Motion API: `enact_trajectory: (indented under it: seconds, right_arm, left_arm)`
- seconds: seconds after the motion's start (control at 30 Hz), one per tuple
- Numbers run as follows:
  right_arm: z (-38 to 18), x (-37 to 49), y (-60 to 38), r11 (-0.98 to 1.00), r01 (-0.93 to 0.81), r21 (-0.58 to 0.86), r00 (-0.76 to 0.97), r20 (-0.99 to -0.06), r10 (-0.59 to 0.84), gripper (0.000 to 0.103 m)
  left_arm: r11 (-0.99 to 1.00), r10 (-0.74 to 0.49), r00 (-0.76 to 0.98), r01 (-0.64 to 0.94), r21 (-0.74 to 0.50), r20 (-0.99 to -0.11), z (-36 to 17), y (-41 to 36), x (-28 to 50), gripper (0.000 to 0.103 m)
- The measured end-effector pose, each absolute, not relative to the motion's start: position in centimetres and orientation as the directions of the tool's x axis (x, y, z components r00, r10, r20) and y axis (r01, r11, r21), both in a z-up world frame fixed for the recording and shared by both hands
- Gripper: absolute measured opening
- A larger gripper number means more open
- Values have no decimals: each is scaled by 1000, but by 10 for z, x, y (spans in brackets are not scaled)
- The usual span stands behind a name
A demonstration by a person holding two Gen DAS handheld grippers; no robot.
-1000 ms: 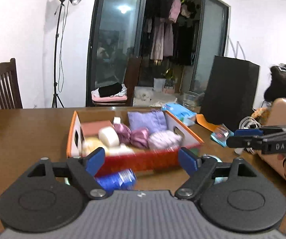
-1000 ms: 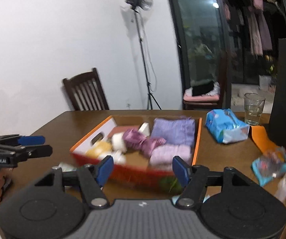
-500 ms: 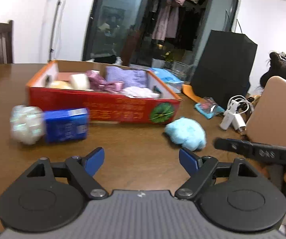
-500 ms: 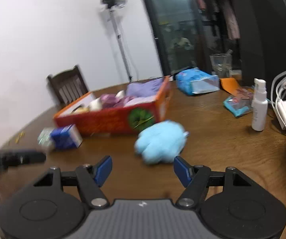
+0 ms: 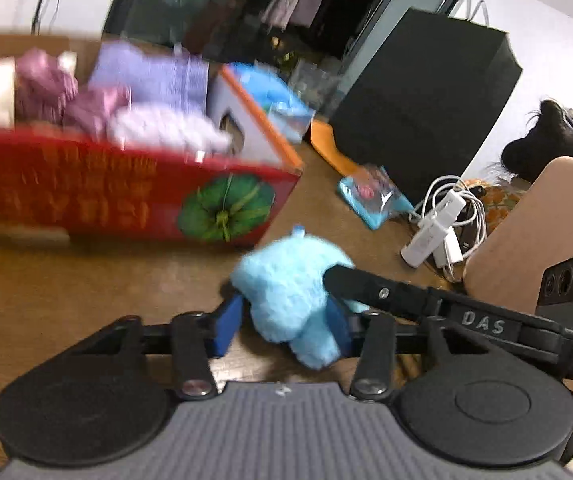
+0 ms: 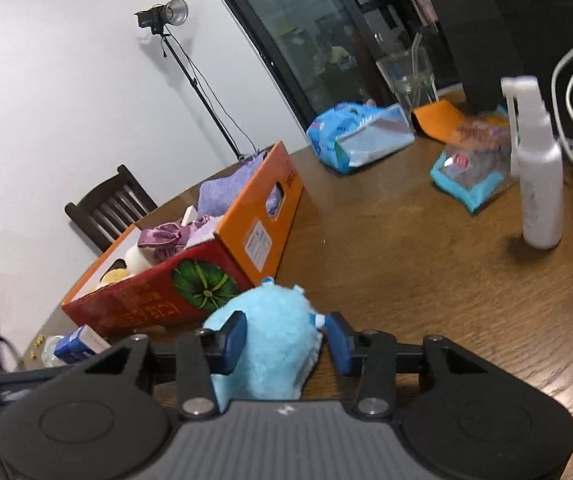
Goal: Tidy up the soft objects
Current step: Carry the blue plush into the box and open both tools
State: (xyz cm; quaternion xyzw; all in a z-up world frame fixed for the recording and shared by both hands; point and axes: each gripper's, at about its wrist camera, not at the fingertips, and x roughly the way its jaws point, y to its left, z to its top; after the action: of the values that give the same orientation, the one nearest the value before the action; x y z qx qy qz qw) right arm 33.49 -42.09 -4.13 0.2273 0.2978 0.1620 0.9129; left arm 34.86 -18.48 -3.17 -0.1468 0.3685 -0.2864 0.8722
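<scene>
A fluffy light-blue plush toy (image 5: 286,280) (image 6: 270,312) lies on the wooden table in front of the right corner of the red-orange cardboard box (image 5: 86,192) (image 6: 142,312). The box holds purple cloths, a pink satin piece and pale sponges. My left gripper (image 5: 284,328) has its jaws closing, with the blue pads touching the toy on both sides. My right gripper (image 6: 285,340) is closing too, with the same toy between its pads, which touch it. In the left wrist view a finger of the right gripper (image 5: 366,284) lies against the toy's right side.
A white spray bottle (image 6: 538,184), two blue snack packets (image 6: 360,136) (image 6: 470,176), a glass (image 6: 406,76) and white cables (image 5: 458,208) lie to the right. A small blue pack (image 6: 78,346) lies left of the box. A black bag (image 5: 426,100) and a tan board (image 5: 534,232) stand right.
Both grippers came down and forward from above the box to the blue plush toy. Their jaws have narrowed, and the toy now sits between both pairs of pads.
</scene>
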Motion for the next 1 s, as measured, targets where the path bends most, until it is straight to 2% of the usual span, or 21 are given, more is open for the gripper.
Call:
enact_trajectory:
  seconds: [0.07,0.43,0.57,0.73,0.83,1.0]
  right_arm:
    - [-42,336,-419,843,-171,510,761,-475,441,44]
    - [-43,337,-418,837,-194,512,759,-461,459,39]
    - [-37,315,-402,834,-225,503,758,-447,475,36]
    - [-37,238,-361,825,-236,513,773,-415,480,36]
    - [-34,206,-339,823,-259,505,767,-411,493,36]
    - [-26,198,-323,826,-286,486,764,-404,503,36]
  left_arm:
    - [774,-631,548,395,-495,-549,-34,-181,350,33]
    - [782,-619,549,363,-507,-562,-37,-180,350,23]
    - [811,-585,542,371,-452,-604,-22,-174,315,22]
    - [833,-553,556,382,-401,-620,-15,-137,239,23]
    - [841,-540,568,369,-395,-621,-13,-120,210,22]
    - [845,-533,604,354,-400,-593,-6,-104,201,22]
